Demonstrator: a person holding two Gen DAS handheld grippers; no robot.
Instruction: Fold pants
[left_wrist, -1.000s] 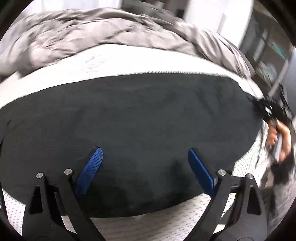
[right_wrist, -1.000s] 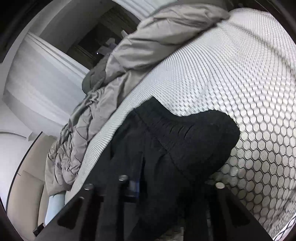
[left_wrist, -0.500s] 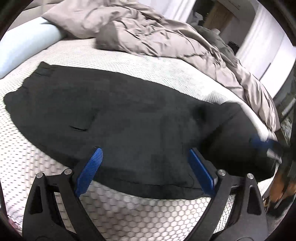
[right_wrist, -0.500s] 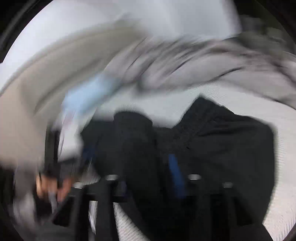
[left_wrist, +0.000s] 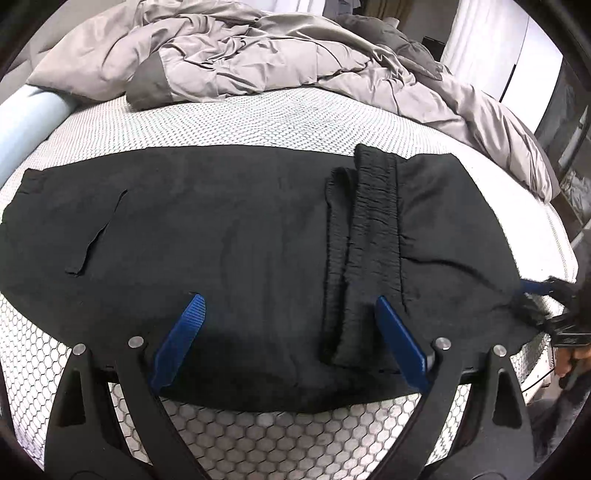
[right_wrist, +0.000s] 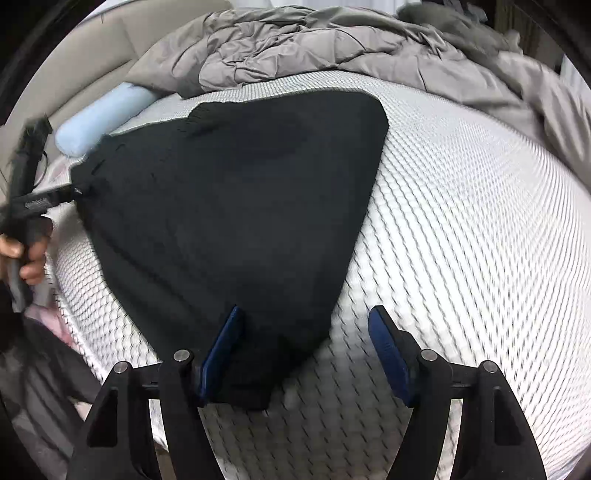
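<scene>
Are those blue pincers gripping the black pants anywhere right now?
No. The left gripper stands open above the pants; the right gripper is opening, its pads clear of the cloth.

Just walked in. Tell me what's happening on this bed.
A person is folding black pants on a bed, with a two-finger gripper in each hand. One end, with its gathered band, is already folded over the rest. The left gripper hangs open above the pants, gripping nothing. The right gripper is opening at the folded corner, its pads clear of the cloth. A rumpled grey duvet lies behind.
</scene>
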